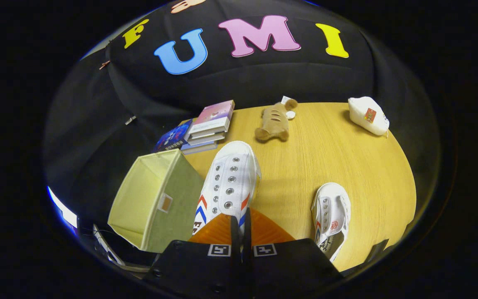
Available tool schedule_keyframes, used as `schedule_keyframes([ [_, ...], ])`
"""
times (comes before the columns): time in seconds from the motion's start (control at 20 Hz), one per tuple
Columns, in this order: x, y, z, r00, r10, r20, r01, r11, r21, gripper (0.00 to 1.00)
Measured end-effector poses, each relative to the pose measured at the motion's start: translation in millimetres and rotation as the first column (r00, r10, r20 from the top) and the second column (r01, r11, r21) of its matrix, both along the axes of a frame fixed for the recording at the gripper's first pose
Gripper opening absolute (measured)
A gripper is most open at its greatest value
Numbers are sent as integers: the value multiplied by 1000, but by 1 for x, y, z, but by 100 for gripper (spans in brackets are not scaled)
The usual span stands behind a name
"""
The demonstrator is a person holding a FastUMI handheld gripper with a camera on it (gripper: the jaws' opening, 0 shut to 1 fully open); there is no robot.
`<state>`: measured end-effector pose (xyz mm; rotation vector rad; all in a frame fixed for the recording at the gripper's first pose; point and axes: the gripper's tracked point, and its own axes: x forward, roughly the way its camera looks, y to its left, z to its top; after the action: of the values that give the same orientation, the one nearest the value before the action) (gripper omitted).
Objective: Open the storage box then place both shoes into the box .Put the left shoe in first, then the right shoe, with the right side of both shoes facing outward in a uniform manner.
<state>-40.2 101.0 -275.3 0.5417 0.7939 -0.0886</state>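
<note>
Above the wooden worktop (338, 153), the tongs (241, 232) grip a white shoe (230, 182), probably the first, which next goes into the open storage box (156, 199) alongside.

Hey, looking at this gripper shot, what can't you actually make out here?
- Heel of the held shoe, gripper view: covered by the fingers of the gripper, which are shut on it.
- Floor of the storage box: tilted away, so its own wall hides it.
- Rear of the second shoe: partly cut off by the gripper body.
- Patch on the white pouch: too small to tell.
- Lower books in the stack: covered by the top one.
</note>
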Motion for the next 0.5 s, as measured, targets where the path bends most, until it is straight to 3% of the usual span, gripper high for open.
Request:
schedule_keyframes([
  [0.25, 29, 45, 55, 999, 36, 11, -37, 996, 82, 5],
  [0.5, 56, 119, 70, 996, 84, -19, -78, 976, 204, 5],
])
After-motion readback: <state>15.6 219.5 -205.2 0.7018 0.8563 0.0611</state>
